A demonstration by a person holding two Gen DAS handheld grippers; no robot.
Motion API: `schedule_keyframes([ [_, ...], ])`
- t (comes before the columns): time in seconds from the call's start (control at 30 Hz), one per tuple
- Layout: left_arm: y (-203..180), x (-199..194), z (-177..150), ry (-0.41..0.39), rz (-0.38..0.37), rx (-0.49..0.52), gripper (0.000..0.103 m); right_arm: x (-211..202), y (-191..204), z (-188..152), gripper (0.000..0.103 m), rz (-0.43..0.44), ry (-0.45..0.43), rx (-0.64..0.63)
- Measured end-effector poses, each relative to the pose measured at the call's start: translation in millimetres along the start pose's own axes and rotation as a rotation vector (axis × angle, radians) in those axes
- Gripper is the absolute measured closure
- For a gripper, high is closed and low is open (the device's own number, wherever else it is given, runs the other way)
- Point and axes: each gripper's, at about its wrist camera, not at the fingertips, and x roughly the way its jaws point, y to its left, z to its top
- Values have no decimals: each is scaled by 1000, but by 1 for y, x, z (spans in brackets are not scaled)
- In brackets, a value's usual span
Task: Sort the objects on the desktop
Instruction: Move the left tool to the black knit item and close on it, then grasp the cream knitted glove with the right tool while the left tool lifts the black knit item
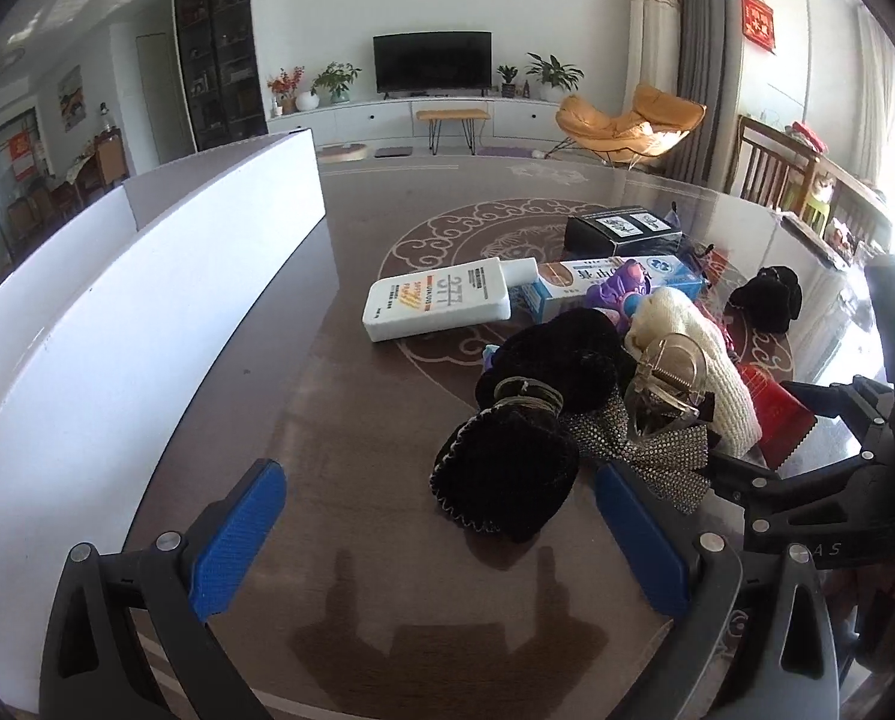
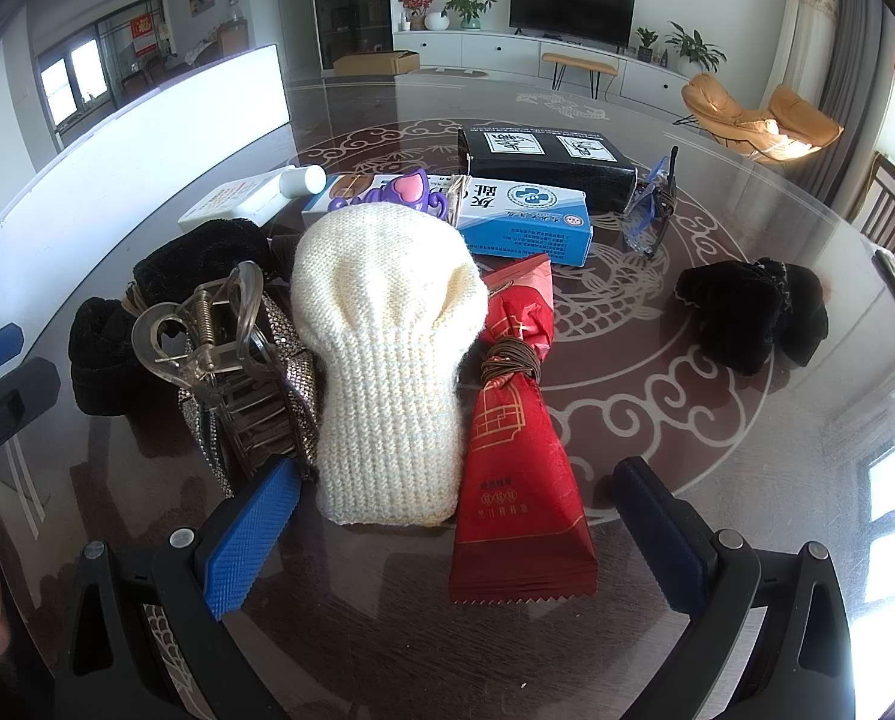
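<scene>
A heap of small objects lies on the glass-topped table. My left gripper [image 1: 441, 483] is open and empty, its fingers either side of a black velvet bow [image 1: 507, 474] with a rhinestone bow [image 1: 657, 456] beside it. My right gripper [image 2: 459, 480] is open and empty, with a cream knitted piece [image 2: 387, 360] and a red snack packet [image 2: 516, 456] between its fingers. A clear claw hair clip [image 2: 219, 348] lies left of the knit. A white bottle [image 1: 441, 300], a blue-white medicine box [image 2: 519, 210], a purple toy [image 2: 399, 189] and a black box [image 2: 543, 159] lie farther back.
A long white bin [image 1: 147, 312] stands along the table's left side. A second black velvet bow [image 2: 747, 312] lies apart on the right, and folded glasses [image 2: 651, 210] lie near the black box. The right gripper's body [image 1: 837, 480] shows at the left wrist view's right edge.
</scene>
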Motion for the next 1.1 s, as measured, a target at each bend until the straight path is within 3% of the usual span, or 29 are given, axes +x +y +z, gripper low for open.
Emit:
schedule_keyframes([
  [0.1,-6,18,11,39,22,49,0,0,0,0,0,0,0,0],
  [0.23,-2,40,24,121,-5,22,0,0,0,0,0,0,0,0],
  [0.3,3,40,24,114,-43,9,29,0,0,0,0,0,0,0],
  [0.33,7,40,23,126,-63,-5,59,0,0,0,0,0,0,0],
  [0.37,11,38,20,137,-80,-24,65,0,0,0,0,0,0,0],
  [0.53,39,6,-4,90,0,-100,65,0,0,0,0,0,0,0],
  [0.7,59,5,-16,114,-61,-243,60,0,0,0,0,0,0,0],
  [0.77,56,12,-15,136,-80,-240,59,0,0,0,0,0,0,0],
  [0.93,41,22,-13,141,-42,-177,51,0,0,0,0,1,0,0],
  [1.1,41,23,-13,134,-48,-175,48,-7,0,11,0,-7,13,-83],
])
